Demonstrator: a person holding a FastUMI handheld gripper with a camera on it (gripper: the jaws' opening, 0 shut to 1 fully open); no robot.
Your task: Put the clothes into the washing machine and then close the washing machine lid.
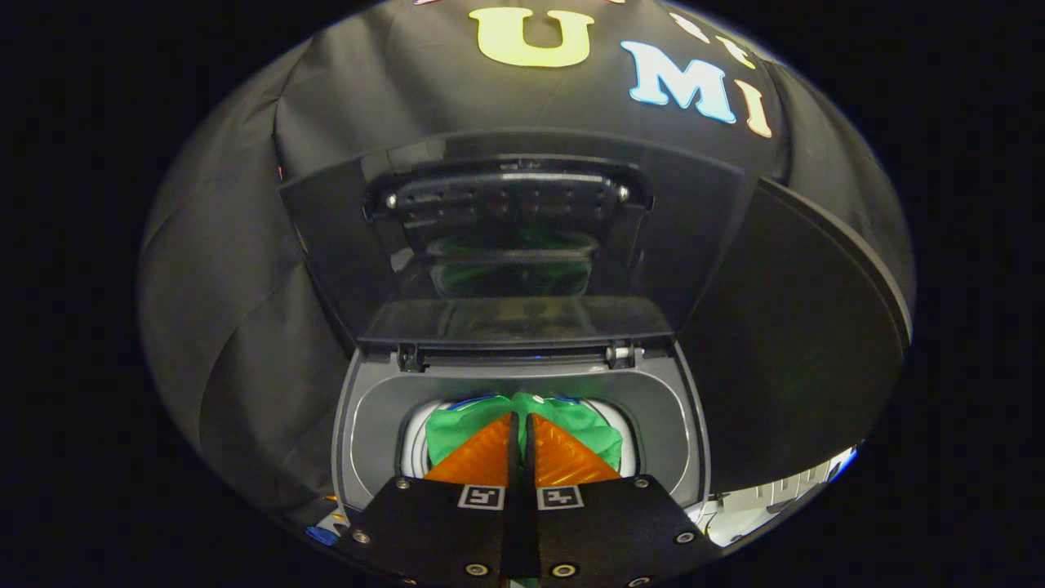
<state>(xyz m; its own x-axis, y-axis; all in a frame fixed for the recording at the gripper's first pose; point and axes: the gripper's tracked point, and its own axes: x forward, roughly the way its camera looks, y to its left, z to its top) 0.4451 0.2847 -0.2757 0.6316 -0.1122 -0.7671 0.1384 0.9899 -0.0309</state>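
Jaws pinched on green cloth point(457, 429) over open washing machine point(363, 425); no legible labels.

You won't find readable wording on the washer point(522, 384), its lid point(514, 237) or the cloth point(457, 429). The only signs are two small square black-and-white coded markers point(520, 496), one on each finger of the claw point(522, 425), carrying no letters or numbers.

Glossy plastic lid point(522, 237) (mirror-like); soft matt green cloth point(592, 425); smooth grey plastic rim point(375, 416).
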